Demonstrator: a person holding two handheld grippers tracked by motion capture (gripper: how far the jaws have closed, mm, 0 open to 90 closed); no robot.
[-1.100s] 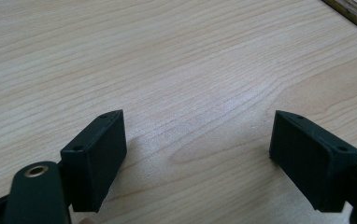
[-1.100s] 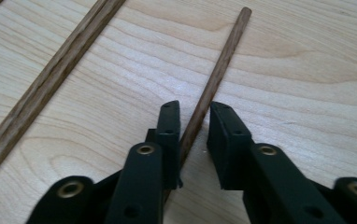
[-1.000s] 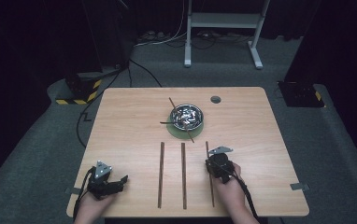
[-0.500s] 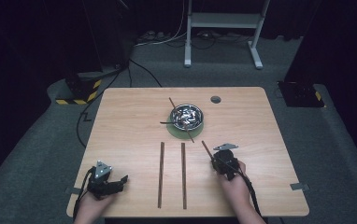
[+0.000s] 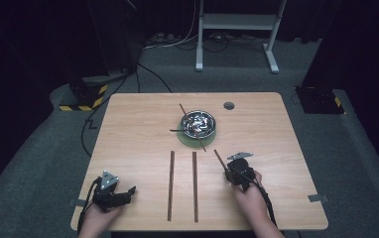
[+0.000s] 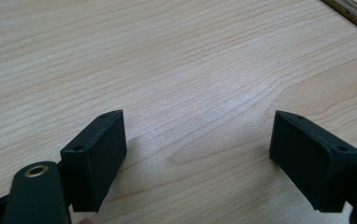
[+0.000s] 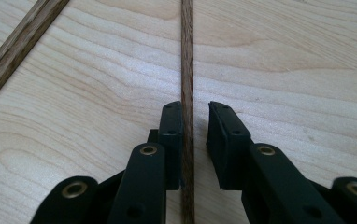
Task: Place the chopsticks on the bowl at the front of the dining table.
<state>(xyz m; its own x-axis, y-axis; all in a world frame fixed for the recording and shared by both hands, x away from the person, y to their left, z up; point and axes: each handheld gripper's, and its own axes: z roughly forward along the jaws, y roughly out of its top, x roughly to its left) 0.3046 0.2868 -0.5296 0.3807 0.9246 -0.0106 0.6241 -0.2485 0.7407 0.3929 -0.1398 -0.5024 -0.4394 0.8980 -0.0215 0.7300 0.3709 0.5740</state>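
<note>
While its jaws part, right tool [image 7: 194, 122] straddles the stick [image 7: 186, 70], lying low.

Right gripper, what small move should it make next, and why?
Probably lift the right gripper straight up off the stick: its jaws have just been opening, one pad already stands clear of the stick between them, and the stick lies flat on the table.

It looked like a lab or recording studio: a lone wooden table [image 5: 143, 129] stood on grey carpet [image 5: 38, 163] amid dark surroundings, with cables [image 5: 143, 74], a white metal stand [image 5: 237, 29] and hazard-striped equipment [image 5: 83, 96], perhaps a floor box.
</note>
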